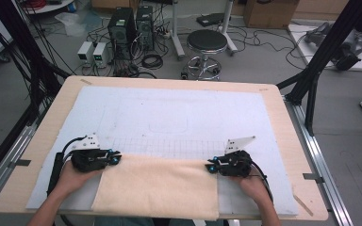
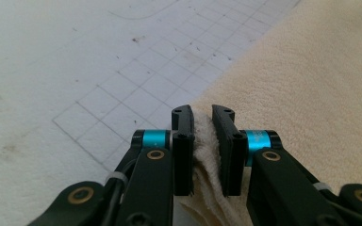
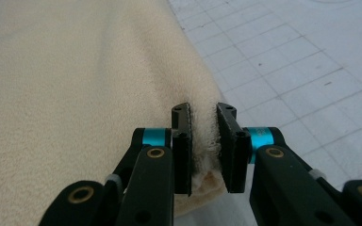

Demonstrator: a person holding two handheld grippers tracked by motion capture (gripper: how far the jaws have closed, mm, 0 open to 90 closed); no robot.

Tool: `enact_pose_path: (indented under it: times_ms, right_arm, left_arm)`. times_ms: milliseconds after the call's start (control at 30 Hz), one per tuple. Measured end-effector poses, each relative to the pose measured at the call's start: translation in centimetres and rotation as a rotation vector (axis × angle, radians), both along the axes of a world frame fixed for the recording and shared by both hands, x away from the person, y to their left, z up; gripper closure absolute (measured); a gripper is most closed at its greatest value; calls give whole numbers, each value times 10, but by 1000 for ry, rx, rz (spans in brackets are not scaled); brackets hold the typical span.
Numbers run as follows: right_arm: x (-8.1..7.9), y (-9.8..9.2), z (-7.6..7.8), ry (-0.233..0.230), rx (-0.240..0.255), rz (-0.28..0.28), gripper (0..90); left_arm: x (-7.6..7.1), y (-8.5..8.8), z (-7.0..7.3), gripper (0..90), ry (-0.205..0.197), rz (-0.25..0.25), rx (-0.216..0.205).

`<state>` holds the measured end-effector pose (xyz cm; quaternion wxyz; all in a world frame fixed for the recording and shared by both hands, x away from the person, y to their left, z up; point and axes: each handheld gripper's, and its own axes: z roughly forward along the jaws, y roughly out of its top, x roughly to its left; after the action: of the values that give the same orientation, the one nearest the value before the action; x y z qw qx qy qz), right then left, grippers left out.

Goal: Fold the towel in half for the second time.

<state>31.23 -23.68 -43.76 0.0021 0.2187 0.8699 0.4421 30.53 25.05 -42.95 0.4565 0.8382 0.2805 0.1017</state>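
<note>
Surface [image 1: 283,117]: a pale wooden top carrying a white gridded mat [image 1: 169,117], with a stool [image 1: 207,44], computer towers [image 1: 132,26] and loose cables on the floor beyond it. Item: one cream towel [image 1: 158,186], lying along the near edge of the mat, its long axis running left to right between your two hands and its near hem reaching the surface's front edge. Left gripper [image 1: 114,157]: set at the towel's far left corner, jaws closed on a pinch of the fabric, as the left gripper view shows with pile bunched between the black plates [image 2: 202,141]. Right gripper [image 1: 212,167]: set at the far right corner, jaws likewise clamped on a fold of cloth [image 3: 203,141]. Relation to note: you hold the far long edge at both ends, the two grippers facing each other across the towel's length, each equally near its own corner. The body of the towel lies toward you from the held edge, the open mat away from you.
</note>
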Motion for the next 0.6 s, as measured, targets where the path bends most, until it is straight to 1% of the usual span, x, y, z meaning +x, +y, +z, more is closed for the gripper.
enact_pose_path:
  times_ms: [33,100,300,367,433,467,500,533,567,600]
  right_arm:
    - [0,0,1,-4,1,0,781]
    - [0,0,2,-6,-6,-1,781]
    - [1,2,8,-32,-20,-3,783]
    - [2,3,12,-46,-32,-13,784]
    - [3,4,15,-61,-33,-21,785]
    - [4,4,17,-68,-34,-22,786]
    - [4,4,17,-68,-34,-22,786]
    - [7,5,22,-85,-35,-35,786]
    - [7,5,22,-85,-35,-35,786]
    - [11,7,28,-100,-41,-47,786]
  left_arm:
    - [0,-1,2,787,-9,5,-6]
    - [0,-1,5,789,-21,6,1]
    - [-1,0,7,792,-27,11,-3]
    - [0,0,9,793,-44,22,-6]
    - [0,0,10,794,-47,26,-8]
    - [1,0,13,796,-62,46,-24]
    - [1,0,13,796,-62,46,-24]
    - [2,1,14,796,-73,55,-25]
    - [3,1,15,796,-80,64,-28]
    - [6,1,16,796,-86,87,-35]
